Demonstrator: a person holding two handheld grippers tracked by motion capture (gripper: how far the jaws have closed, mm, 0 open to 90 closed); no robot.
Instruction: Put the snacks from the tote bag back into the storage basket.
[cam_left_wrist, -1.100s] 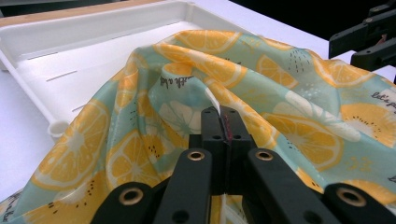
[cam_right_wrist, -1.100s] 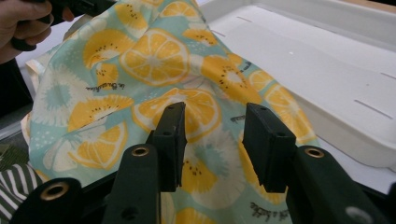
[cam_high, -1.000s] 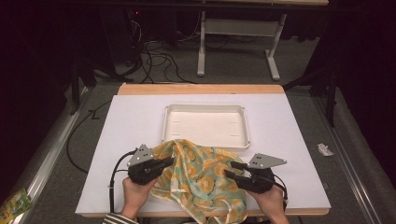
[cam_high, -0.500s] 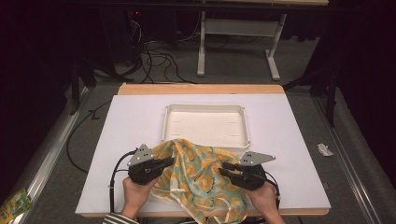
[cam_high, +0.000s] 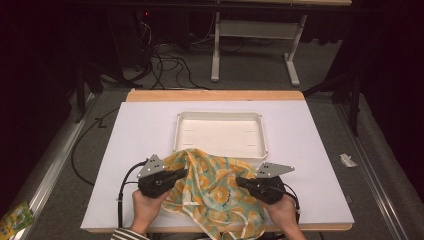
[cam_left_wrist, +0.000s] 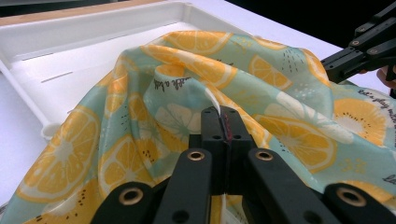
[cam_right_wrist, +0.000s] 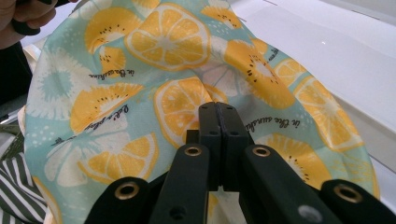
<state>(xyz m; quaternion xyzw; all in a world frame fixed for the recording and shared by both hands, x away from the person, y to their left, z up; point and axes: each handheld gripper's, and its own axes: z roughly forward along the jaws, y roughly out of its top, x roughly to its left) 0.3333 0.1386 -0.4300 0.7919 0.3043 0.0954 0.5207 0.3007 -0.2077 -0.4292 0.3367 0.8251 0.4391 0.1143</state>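
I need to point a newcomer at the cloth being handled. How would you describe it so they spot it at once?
Start at the white table, then find the shallow white tray at its middle. Just in front of the tray, at the near edge, lies a crumpled cloth, its far edge draped over the tray's rim. It is the one patterned thing there: pale teal printed with orange citrus slices.

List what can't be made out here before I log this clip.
- High view: the near end of the teal cloth with orange citrus print and its cream strap run off the bottom edge.
- High view: the near rim of the shallow white plastic tray lies under the cloth.
- Left gripper view: the shut left tool covers the fold it pinches.
- Right gripper view: script printed on the cloth is too blurred to read.
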